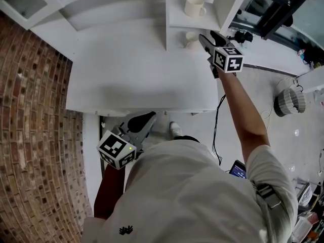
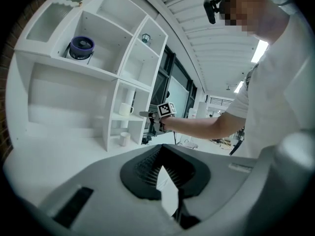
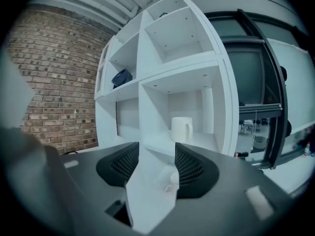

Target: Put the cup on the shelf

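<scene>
One white cup (image 1: 195, 6) (image 3: 181, 129) stands on the low shelf board in the right bay of the white shelf unit (image 1: 168, 19). A second, smaller white cup (image 1: 191, 39) (image 2: 125, 138) sits on the desk below that board. My right gripper (image 1: 206, 35) (image 3: 156, 149) is held out just right of that lower cup, and its jaws are open. The lower cup (image 3: 170, 179) shows small through the gap, not touched by the pads. My left gripper (image 1: 151, 116) (image 2: 160, 154) hangs low by the desk's near edge, shut and holding nothing.
The white desk (image 1: 142, 75) runs left from the shelf unit. A dark blue round container (image 2: 81, 48) (image 3: 121, 76) sits in an upper bay. A brick wall (image 1: 30, 110) borders the left. A round fan (image 1: 289, 101) and cables lie on the floor at right.
</scene>
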The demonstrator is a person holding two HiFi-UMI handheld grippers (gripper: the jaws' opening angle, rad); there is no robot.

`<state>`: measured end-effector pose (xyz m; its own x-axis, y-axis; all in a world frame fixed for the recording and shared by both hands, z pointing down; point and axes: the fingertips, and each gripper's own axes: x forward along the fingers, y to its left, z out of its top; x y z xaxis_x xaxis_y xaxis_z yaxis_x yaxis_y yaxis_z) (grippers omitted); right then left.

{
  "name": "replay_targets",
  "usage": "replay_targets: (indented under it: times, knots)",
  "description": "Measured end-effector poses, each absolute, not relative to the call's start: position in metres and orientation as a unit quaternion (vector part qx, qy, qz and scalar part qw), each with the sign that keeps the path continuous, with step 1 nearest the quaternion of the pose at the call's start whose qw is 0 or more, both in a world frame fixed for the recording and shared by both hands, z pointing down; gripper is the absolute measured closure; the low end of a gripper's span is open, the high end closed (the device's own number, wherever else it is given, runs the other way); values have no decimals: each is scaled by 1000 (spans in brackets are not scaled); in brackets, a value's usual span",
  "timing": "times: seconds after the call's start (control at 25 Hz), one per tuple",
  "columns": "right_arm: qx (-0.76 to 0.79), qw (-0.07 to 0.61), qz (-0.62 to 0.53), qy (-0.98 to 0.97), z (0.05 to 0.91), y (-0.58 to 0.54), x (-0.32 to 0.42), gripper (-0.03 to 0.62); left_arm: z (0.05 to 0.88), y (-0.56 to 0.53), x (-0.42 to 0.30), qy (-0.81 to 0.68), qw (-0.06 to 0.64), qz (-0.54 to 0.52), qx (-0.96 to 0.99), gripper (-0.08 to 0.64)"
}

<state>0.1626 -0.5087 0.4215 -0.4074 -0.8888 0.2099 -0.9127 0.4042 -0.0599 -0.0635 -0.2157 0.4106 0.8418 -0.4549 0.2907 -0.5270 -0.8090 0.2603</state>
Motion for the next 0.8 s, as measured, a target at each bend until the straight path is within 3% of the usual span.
replay_targets:
  times: [0.8]
  knots:
    - [508,81,111,-851,442,-283,110,574,427,-107,-76,-203,177,117,956,554]
